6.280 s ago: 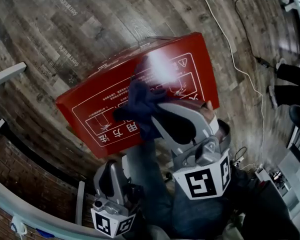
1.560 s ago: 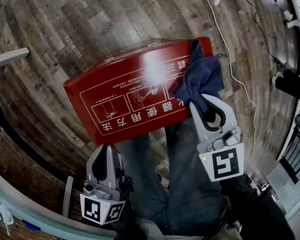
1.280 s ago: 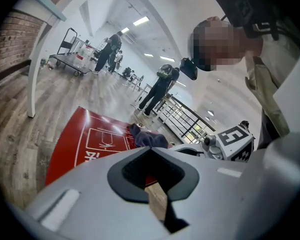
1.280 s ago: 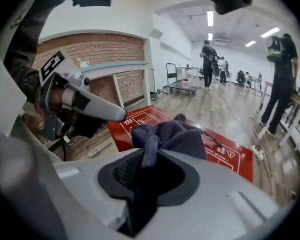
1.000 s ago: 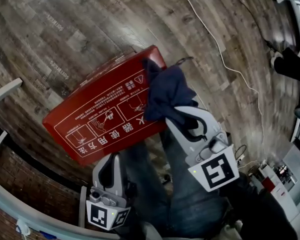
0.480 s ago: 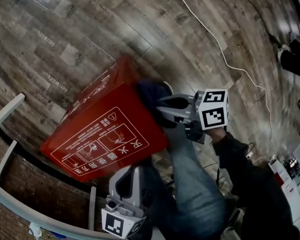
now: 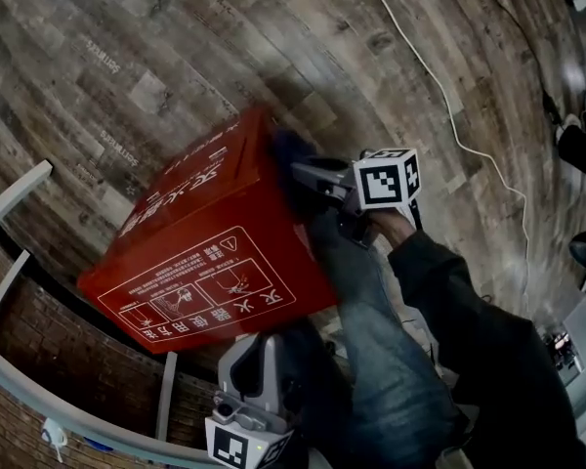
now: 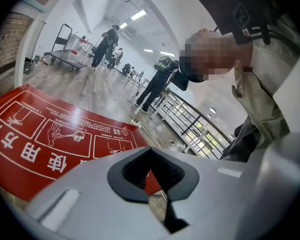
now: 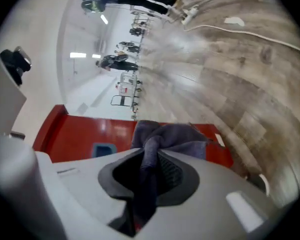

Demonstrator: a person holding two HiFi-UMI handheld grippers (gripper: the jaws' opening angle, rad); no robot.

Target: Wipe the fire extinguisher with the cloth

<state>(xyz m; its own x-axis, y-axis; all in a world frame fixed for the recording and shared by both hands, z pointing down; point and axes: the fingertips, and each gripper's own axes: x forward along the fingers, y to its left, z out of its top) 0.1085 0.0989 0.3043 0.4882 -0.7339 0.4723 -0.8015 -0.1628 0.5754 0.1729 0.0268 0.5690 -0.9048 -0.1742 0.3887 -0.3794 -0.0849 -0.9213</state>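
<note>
The fire extinguisher box (image 7: 203,262) is a red case with white printed instructions, standing on the wooden floor. My right gripper (image 7: 298,171) lies rolled on its side at the box's right face, shut on a dark blue cloth (image 7: 289,149) that presses against that face. In the right gripper view the cloth (image 9: 162,136) bunches out between the jaws, which sit in front of the red box (image 9: 85,131). My left gripper (image 7: 260,352) hangs low at the near side of the box, jaws shut with nothing in them (image 8: 149,176); the box's printed top (image 8: 50,144) lies just beyond it.
A white cable (image 7: 449,106) runs across the floor at the right. A white rail (image 7: 10,203) and a brick wall (image 7: 49,360) border the left side. The person's jeans-clad legs (image 7: 381,360) stand right behind the box. Several people (image 8: 157,81) stand far off.
The right gripper has rolled onto its side and dropped from the box's top down along its right face, carrying the cloth. The left gripper has shifted slightly right in the view.
</note>
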